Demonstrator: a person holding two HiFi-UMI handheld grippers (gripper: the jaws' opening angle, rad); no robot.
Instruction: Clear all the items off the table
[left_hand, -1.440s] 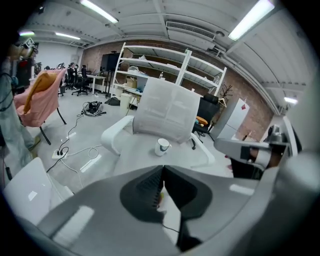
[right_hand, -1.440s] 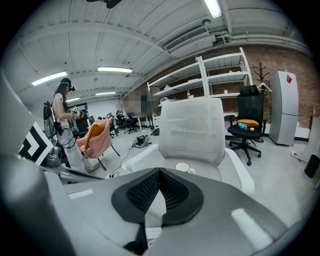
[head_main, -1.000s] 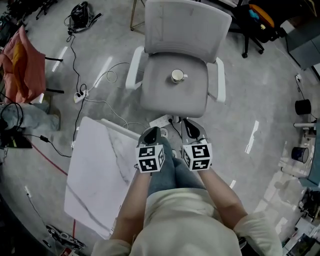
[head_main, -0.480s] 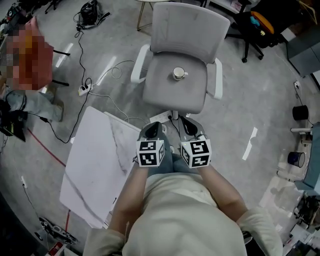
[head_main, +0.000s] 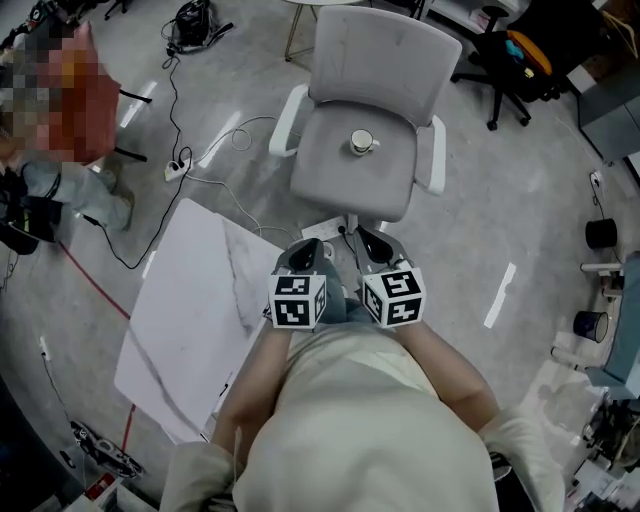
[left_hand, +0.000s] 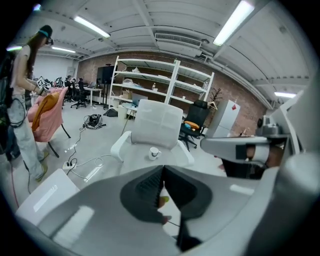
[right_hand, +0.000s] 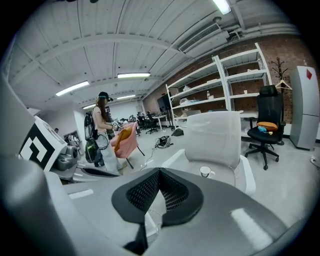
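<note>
Both tongs are closed on nothing: left gripper (head_main: 305, 257) and right gripper (head_main: 374, 248) hang side by side. The table (head_main: 190, 320), at 8 o'clock of them, looks bare; the cup (head_main: 361, 142) sits on the chair (head_main: 350, 195) seat at 12. Nudging the chair could tip the cup off. Only the head view shows the tabletop whole; the gripper views add shelves (left_hand: 165, 80) behind the chair.
</note>
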